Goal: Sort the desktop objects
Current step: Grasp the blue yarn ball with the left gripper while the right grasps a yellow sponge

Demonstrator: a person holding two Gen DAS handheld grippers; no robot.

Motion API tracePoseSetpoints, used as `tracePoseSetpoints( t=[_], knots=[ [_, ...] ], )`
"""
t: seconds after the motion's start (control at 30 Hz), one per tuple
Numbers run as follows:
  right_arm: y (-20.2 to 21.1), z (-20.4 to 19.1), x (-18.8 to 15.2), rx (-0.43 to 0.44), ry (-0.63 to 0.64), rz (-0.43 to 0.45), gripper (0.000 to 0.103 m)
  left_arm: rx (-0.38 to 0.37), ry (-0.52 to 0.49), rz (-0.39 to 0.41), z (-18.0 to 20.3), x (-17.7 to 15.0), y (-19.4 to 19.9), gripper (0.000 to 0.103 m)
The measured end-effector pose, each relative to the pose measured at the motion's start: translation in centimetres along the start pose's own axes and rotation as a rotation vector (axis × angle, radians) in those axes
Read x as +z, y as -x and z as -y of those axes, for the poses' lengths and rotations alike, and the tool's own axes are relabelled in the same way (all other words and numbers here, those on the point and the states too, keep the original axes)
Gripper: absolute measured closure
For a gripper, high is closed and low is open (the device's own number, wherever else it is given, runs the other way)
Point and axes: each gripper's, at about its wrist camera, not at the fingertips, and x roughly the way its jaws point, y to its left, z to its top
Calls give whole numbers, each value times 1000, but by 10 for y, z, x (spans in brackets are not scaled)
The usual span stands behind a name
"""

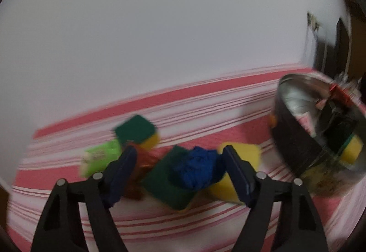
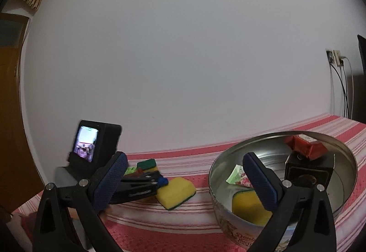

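Left gripper (image 1: 178, 160) spread, being lowered around blue cloth wad (image 1: 194, 170) atop green sponge (image 1: 169, 185), no pad contact. Risk: sponge being pinched too. Right gripper (image 2: 185, 174) spread, empty, being held near tin (image 2: 228, 215).

The left wrist camera sits low behind its own two fingers, tilted down and close over a blurred pile of sponges (image 1: 169, 185) on the striped tablecloth (image 1: 205, 101), with the round tin (image 1: 295, 149) at its right edge. The right wrist camera looks nearly level across the same cloth toward a white wall (image 2: 183, 57), close above the tin (image 2: 228, 226). Both views share the tin, the sponges and the cloth. The right view also catches the left gripper (image 2: 162, 181) and its camera from the side.
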Motion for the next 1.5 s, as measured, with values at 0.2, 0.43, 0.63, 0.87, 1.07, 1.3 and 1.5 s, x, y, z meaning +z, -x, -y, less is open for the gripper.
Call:
tracePoseSetpoints(
  t=[0.2,0.43,0.63,0.87,1.07,1.3,1.5],
  knots=[
    [-8,-2,1,-2,12,-54,1,-110,-34,-9,6,-3,-3,63],
    [-15,-1,-2,-15,21,-81,1,-78,-13,18,-12,-5,7,69],
    [-28,-19,-8,43,102,-140,1,59,239,117,-85,0,36,69],
    [-75,-67,-22,170,290,-340,1,190,397,125,-137,-12,44,69],
    [-120,-65,-23,196,348,-512,1,175,416,129,-145,-13,48,69],
    [-154,-63,-18,151,545,-724,1,158,383,131,-136,-11,45,69],
    [-193,-48,-23,116,599,-903,1,152,389,135,-137,-11,45,69]
  ],
)
